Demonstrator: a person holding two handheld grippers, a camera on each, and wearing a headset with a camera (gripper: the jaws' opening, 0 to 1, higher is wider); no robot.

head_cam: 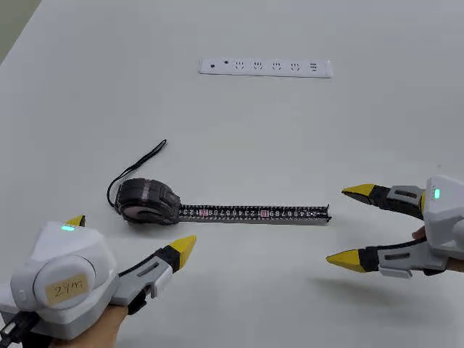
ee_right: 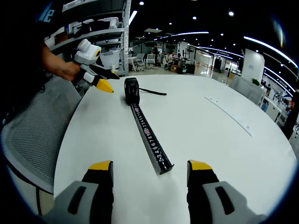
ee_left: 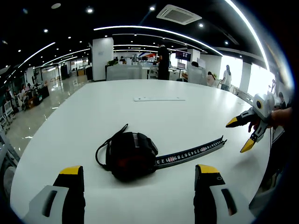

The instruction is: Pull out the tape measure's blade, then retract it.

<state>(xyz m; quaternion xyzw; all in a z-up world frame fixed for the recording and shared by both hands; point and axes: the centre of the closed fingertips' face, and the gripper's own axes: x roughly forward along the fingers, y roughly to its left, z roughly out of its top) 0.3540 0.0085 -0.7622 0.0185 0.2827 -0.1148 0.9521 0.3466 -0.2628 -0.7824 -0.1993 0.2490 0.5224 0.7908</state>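
A black tape measure case (head_cam: 147,201) lies on the white table with its black wrist strap (head_cam: 134,169) looped behind it. Its dark blade (head_cam: 254,214) is drawn out to the right and lies flat, ending in a hook (head_cam: 328,214). My left gripper (head_cam: 129,233) hovers open just in front of the case (ee_left: 130,155), touching nothing. My right gripper (head_cam: 351,226) is open to the right of the blade's hook (ee_right: 166,169), a short gap away, with nothing between its fingers. The blade (ee_right: 146,135) runs straight away from it to the case (ee_right: 131,90).
A white power strip (head_cam: 266,67) lies flat at the far side of the table (head_cam: 87,94). In the gripper views an open office with desks and distant people surrounds the table, and a mesh chair (ee_right: 28,140) stands by its edge.
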